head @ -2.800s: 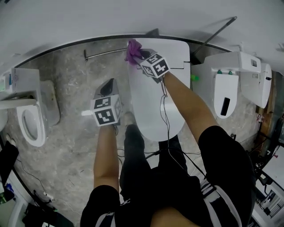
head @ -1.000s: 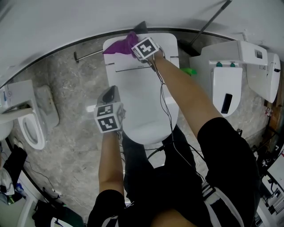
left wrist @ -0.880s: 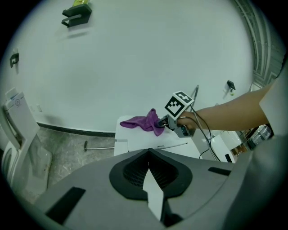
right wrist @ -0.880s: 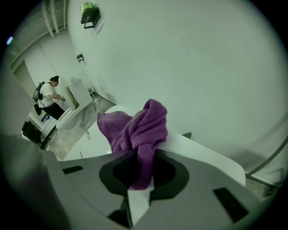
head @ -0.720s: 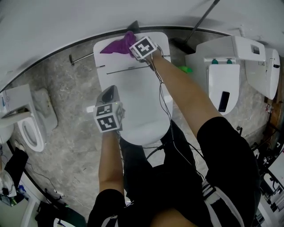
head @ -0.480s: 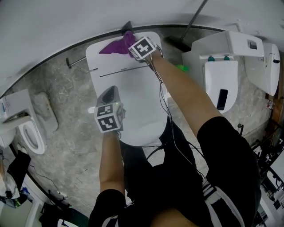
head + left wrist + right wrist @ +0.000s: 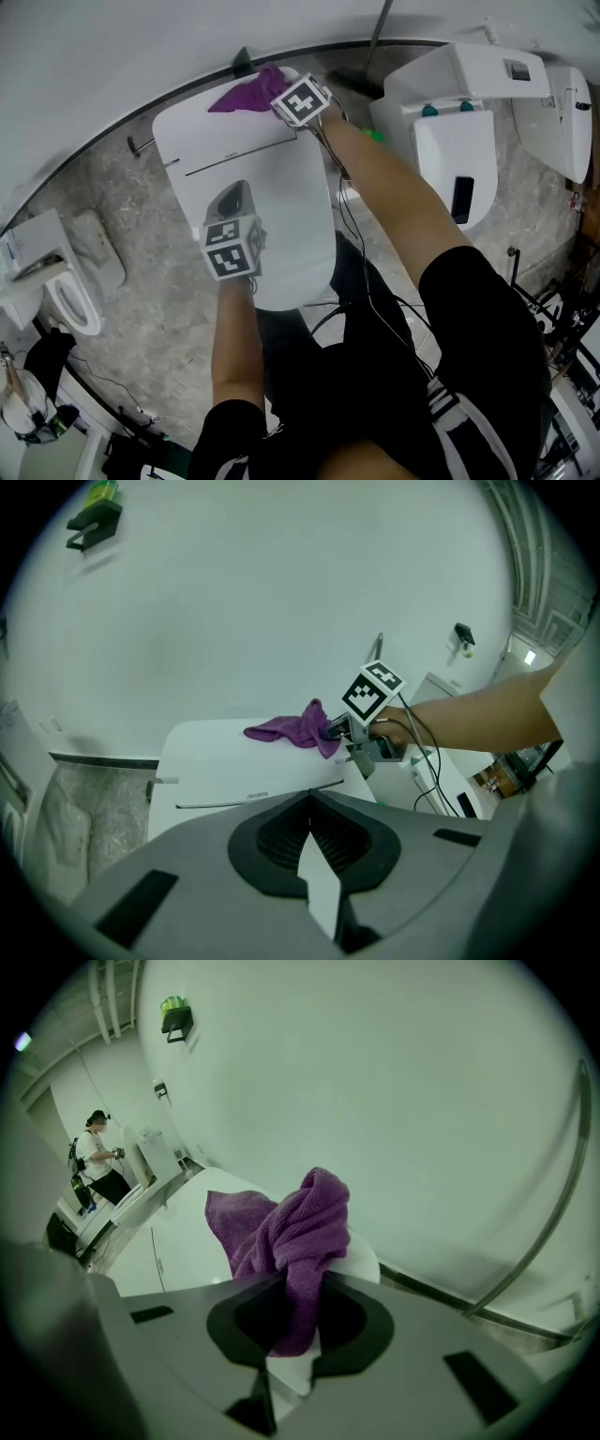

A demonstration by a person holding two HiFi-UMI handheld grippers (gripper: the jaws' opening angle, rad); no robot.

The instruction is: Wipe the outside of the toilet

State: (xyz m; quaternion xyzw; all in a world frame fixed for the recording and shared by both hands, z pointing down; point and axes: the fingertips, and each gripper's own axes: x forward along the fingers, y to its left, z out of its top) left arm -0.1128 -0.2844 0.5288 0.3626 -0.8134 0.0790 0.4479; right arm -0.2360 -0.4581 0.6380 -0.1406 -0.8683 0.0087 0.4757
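**A:** What is changing at the right hand-held gripper (image 7: 291, 1314)?

**B:** It is clamping the purple cloth (image 7: 292, 1227). The cloth is bunching just ahead of its jaws and trailing off to its left. A few seconds ago the cloth was a tight wad at the toilet's (image 7: 291, 211) back left corner. Now it is lying spread out, and the gripper is sitting at the back right corner.

**A:** So it is dragging the cloth rightward?

**B:** It looks so. I am judging the pass along the rear top to be nearly finished. The sides and front are still waiting.

**A:** And the left hand-held gripper (image 7: 314, 878)?

**B:** Its jaws are pressing together with nothing between them. It is still hovering over the lid behind the right one, nearer the person, and is barely shifting. It is taking no part in the wiping.
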